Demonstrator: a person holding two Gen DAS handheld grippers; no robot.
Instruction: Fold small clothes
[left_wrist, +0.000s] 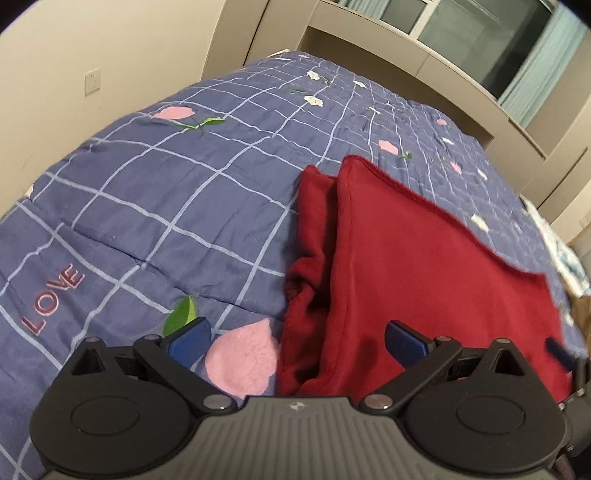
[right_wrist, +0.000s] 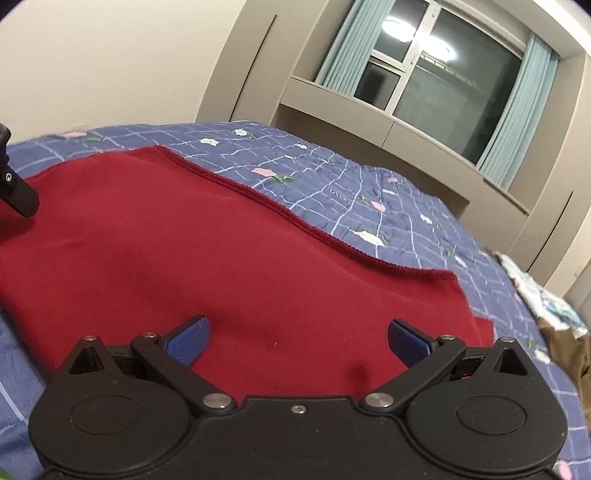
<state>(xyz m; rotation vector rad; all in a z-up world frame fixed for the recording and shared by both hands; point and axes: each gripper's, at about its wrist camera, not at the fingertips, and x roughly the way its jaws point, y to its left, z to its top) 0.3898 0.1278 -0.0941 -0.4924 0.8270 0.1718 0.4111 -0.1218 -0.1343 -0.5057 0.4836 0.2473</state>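
Observation:
A dark red garment (left_wrist: 424, 266) lies on the blue checked quilt (left_wrist: 166, 206), with a bunched sleeve (left_wrist: 310, 229) along its left side. My left gripper (left_wrist: 297, 341) is open and empty, its blue fingertips (left_wrist: 190, 341) straddling the garment's near left edge. In the right wrist view the same garment (right_wrist: 221, 251) spreads flat with a ribbed hem (right_wrist: 295, 218) at its far side. My right gripper (right_wrist: 299, 341) is open and empty, low over the garment's near part. A black part of the left gripper (right_wrist: 18, 192) shows at the left edge.
The quilt (right_wrist: 388, 199) covers a bed running to a beige headboard wall (right_wrist: 369, 122) and window (right_wrist: 443, 77). A light patterned cloth (right_wrist: 546, 302) and a brown cloth (right_wrist: 569, 350) lie at the bed's right edge.

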